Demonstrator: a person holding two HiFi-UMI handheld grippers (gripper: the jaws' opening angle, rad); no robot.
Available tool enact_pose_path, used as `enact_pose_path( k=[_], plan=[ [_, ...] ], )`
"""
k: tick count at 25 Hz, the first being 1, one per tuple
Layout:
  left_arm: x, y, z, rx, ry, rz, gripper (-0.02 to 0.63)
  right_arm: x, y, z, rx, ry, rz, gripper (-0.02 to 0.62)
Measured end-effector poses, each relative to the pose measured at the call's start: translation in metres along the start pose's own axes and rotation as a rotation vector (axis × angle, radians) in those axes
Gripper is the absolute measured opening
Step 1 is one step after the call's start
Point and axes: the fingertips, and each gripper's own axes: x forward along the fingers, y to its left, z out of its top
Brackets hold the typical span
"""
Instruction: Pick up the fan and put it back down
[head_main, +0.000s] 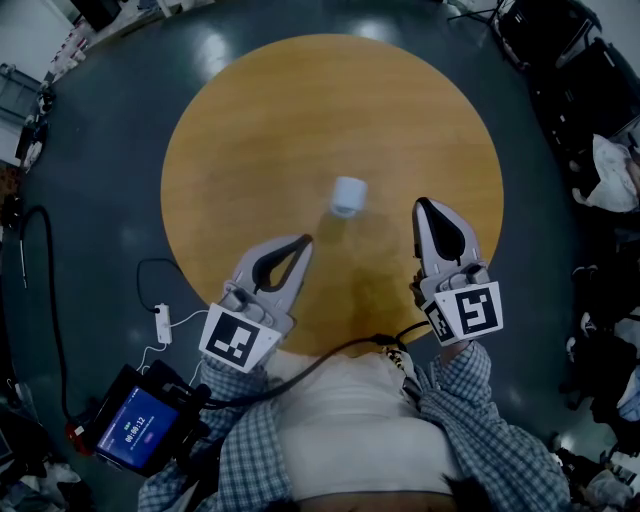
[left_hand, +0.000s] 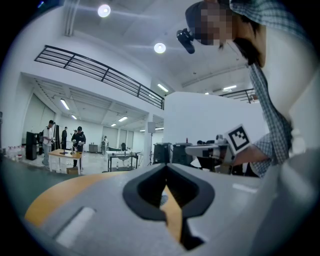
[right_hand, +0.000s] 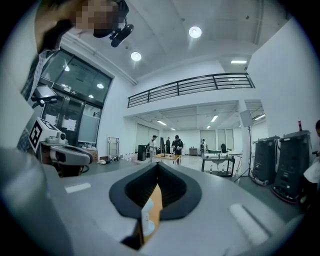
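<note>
Where it stands upright on the counter (head_main: 250, 120), the white fan (head_main: 348, 196) lies clear of both pairs: ahead-right of the left fingers (head_main: 297, 270), straight left of the right fingers (head_main: 424, 240), about equally near. Both pairs are pinched together, holding nothing.

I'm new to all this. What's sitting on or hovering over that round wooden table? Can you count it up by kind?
small white cylindrical fan, standing on the table: 1
grey hand-held two-jaw grippers with marker cubes: 2 (left gripper, right gripper)
Total: 3
</note>
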Motion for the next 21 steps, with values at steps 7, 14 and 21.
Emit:
enact_pose_path(
  k=[7, 14, 21],
  plan=[
    [0.0, 0.0, 0.0, 0.0, 0.0, -0.001, 0.0, 0.0, 0.0, -0.004, 0.005, 0.015, 0.001, 0.002],
    [-0.001, 0.0, -0.001, 0.001, 0.002, -0.001, 0.0, 0.002, 0.003, -0.008, 0.007, 0.026, 0.019, 0.002],
    [0.0, 0.0, 0.0, 0.001, 0.001, -0.001, 0.0, 0.002, 0.004, -0.011, 0.002, 0.035, 0.027, 0.002]
  ],
)
